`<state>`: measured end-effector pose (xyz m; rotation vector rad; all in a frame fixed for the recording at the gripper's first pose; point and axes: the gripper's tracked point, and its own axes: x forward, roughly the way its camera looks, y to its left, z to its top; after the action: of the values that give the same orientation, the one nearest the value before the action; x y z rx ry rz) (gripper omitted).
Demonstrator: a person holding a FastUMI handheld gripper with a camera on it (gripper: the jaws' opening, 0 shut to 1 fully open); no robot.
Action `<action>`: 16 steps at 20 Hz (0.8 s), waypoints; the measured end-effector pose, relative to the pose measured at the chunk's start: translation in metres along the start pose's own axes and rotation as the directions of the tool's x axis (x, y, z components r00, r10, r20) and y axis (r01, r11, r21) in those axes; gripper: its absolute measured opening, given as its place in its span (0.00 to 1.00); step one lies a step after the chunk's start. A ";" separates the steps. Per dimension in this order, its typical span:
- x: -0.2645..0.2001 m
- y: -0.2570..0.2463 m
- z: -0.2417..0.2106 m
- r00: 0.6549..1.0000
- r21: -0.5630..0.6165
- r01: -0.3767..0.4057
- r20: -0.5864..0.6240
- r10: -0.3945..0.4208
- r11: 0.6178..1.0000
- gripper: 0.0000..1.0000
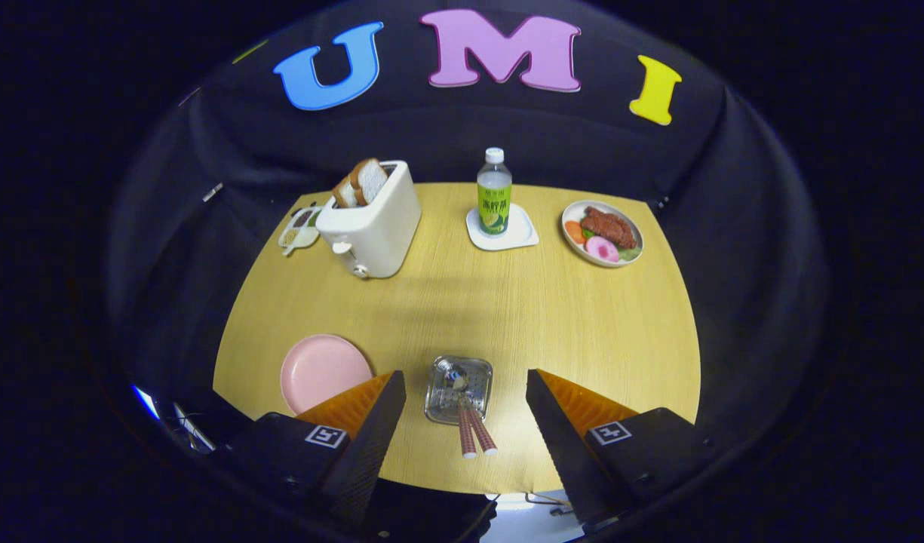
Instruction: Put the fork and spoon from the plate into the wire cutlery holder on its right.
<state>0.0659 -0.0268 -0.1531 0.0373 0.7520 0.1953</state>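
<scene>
Gripper [465, 385] wide open, empty, above wire cutlery holder [458, 389] with both utensil handles [473, 435] between fingers.

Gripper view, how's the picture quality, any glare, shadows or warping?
Gripper view: fisheye bends the table edges; glare brightens the wire cutlery holder between the open hand-held gripper fingers; a soft shadow band crosses the wood below the toaster; focus looks sharp.

Bright overhead light on the table [567, 317], soft shadows, strong fisheye bending at edges, perhaps slightly soft focus.
</scene>
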 end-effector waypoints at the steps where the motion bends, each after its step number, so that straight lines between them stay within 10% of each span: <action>1: -0.003 0.002 0.011 0.997 -0.002 0.011 0.077 -0.011 1.000 1.00; 7: -0.066 0.019 0.041 0.921 -0.040 0.036 0.388 -0.017 0.999 1.00; 16: -0.077 0.027 0.014 0.917 0.014 0.012 0.397 -0.017 1.000 0.99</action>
<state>0.0162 -0.0143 -0.0882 0.0802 0.3457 0.1623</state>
